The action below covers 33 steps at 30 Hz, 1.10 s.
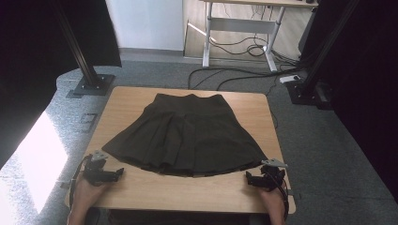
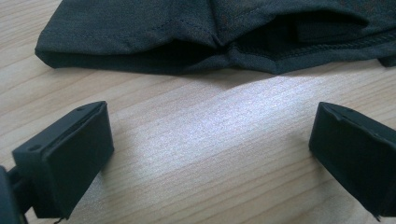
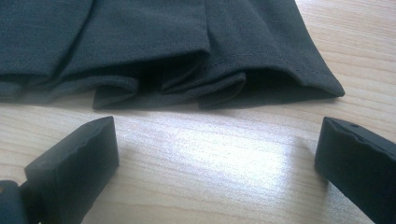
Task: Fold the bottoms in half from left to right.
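Spread flat on the wooden bench (image 1: 141, 187), waistband at the far side, the dark pleated skirt (image 1: 187, 136) looks soft, light and floppy, best pinched at its near hem corners, where the left tongs (image 1: 105, 174) and right tongs (image 1: 258, 180) wait wide open and empty.

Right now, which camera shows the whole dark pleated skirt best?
The high view: the dark pleated fabric skirt lies spread flat on the light wooden table, waistband to hem. The left gripper view shows just its hem corner; the right gripper view shows just folded pleats at the other hem corner.
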Tool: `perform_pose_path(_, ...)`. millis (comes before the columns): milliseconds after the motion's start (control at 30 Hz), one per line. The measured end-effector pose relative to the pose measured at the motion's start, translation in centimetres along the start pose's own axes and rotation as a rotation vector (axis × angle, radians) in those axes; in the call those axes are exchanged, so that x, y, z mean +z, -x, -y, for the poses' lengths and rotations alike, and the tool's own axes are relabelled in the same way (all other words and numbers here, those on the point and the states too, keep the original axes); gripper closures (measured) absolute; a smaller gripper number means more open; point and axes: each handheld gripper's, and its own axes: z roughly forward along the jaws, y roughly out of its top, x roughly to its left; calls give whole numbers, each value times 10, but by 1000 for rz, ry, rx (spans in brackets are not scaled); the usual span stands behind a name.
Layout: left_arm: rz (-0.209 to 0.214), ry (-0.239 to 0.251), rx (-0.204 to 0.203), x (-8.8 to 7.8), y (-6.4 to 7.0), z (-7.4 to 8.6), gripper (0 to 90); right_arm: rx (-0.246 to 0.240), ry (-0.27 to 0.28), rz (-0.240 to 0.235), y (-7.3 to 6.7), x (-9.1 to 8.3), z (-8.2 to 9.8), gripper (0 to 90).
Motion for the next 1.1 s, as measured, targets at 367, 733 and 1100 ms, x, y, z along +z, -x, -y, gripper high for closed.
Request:
perform_pose_path(367, -1, 0, -3, 0, 0, 0, 0, -3, -1, -3, 0, 0, 0, 0)
perform_pose_path(733, 13, 6, 7, -2, -1, 2, 5, -3, 0, -3, 0, 0, 0, 0)
perform_pose_path(1100, 33, 65, 42, -22, -15, -25, 37, -29, 8, -32, -11, -15, -13, 41)
